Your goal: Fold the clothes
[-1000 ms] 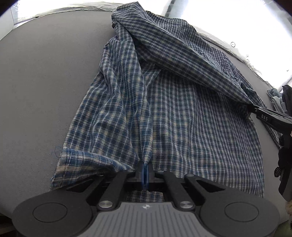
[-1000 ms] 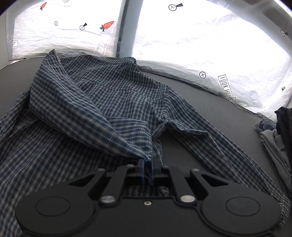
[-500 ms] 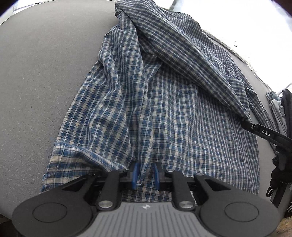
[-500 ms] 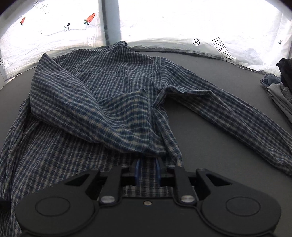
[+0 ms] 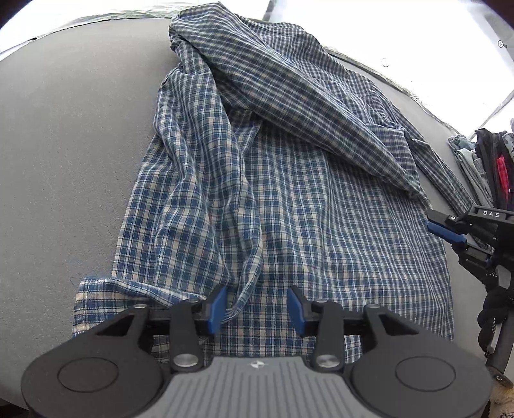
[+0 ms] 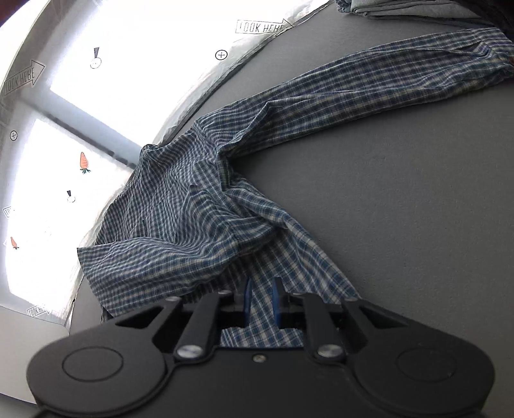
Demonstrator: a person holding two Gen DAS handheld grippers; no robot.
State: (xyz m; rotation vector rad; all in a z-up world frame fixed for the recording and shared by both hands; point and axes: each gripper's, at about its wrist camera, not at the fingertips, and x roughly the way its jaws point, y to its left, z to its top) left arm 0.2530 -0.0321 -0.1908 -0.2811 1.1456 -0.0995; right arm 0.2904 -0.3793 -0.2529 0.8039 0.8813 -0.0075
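A blue-and-white checked shirt (image 5: 289, 193) lies spread on the grey table (image 5: 64, 144), with one front panel folded diagonally across its body. My left gripper (image 5: 257, 310) hovers at the shirt's near hem, open. A loose ridge of cloth rests beside its left pad (image 5: 216, 308), not pinched. My right gripper (image 6: 261, 302) stands open with a narrow gap over the shirt's edge (image 6: 266, 324), holding nothing. From the left wrist view the right gripper (image 5: 446, 229) sits just off the shirt's right side. One sleeve (image 6: 369, 83) stretches out across the table.
Folded grey clothes (image 5: 465, 157) and a dark item with red (image 5: 494, 167) sit at the table's right end. The folded pile (image 6: 401, 8) lies beyond the sleeve cuff. Bright white sheeting with printed marks (image 6: 96, 48) borders the far edge. Bare table lies left of the shirt.
Both grippers were shut on shirt fabric a second ago and have opened, dropping it. The lifted folds have settled flat. The right gripper has swung round and drawn back to the shirt's side.
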